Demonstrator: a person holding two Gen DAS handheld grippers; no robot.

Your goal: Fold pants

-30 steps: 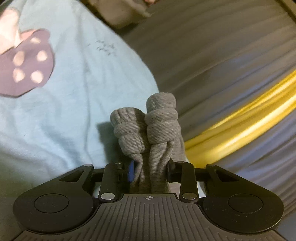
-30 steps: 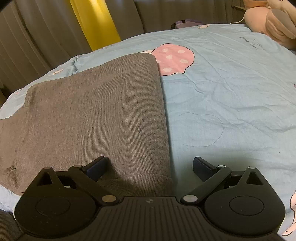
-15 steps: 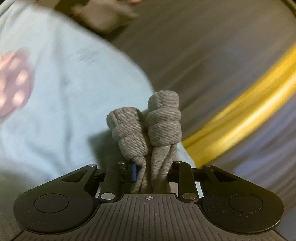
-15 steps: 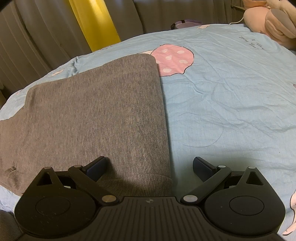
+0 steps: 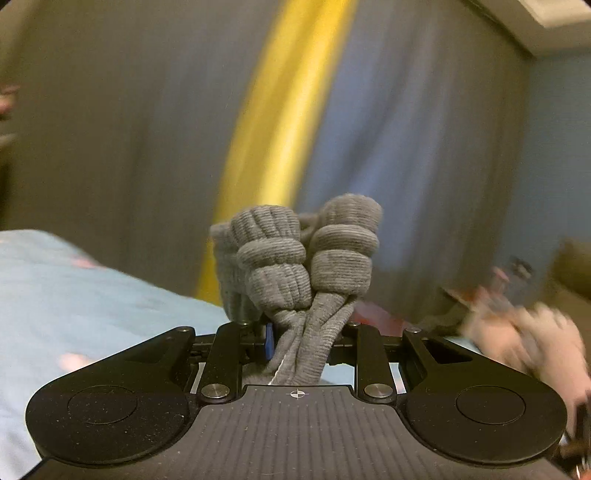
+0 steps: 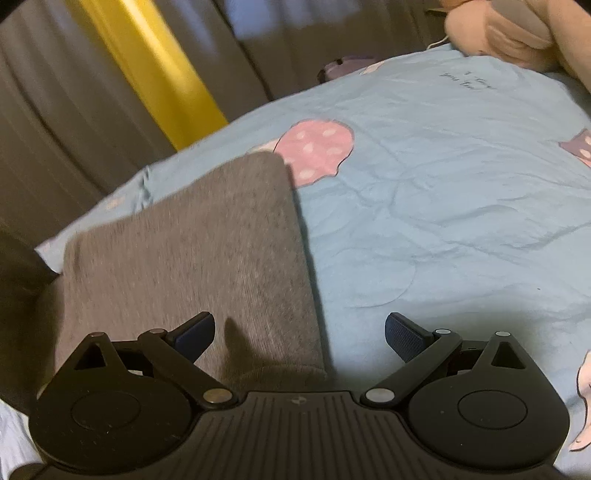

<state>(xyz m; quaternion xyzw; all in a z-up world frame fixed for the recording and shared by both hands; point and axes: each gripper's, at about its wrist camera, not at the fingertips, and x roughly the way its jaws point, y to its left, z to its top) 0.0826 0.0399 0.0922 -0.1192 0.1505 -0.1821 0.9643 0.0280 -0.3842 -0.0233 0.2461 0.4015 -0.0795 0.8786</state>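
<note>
The grey ribbed pants (image 6: 184, 258) lie flat on the light blue bedspread (image 6: 443, 203) in the right wrist view, under the left side of my open right gripper (image 6: 299, 328), which hovers over their near right edge. My left gripper (image 5: 306, 332) is shut on a bunched end of the grey pants (image 5: 306, 258), with two cuffed, rolled ends sticking up past the fingers. It holds them lifted above the bedspread (image 5: 92, 295). The left wrist view is motion-blurred.
Grey curtains with a yellow stripe (image 6: 155, 74) hang behind the bed; the stripe also shows in the left wrist view (image 5: 273, 122). A pink plush toy (image 6: 517, 33) lies at the far right of the bed. A pink spotted print (image 6: 317, 147) marks the bedspread beyond the pants.
My left gripper has swung up and around with the pants end, so its view now faces the curtains instead of the bedspread. My right gripper has lifted slightly and stays open.
</note>
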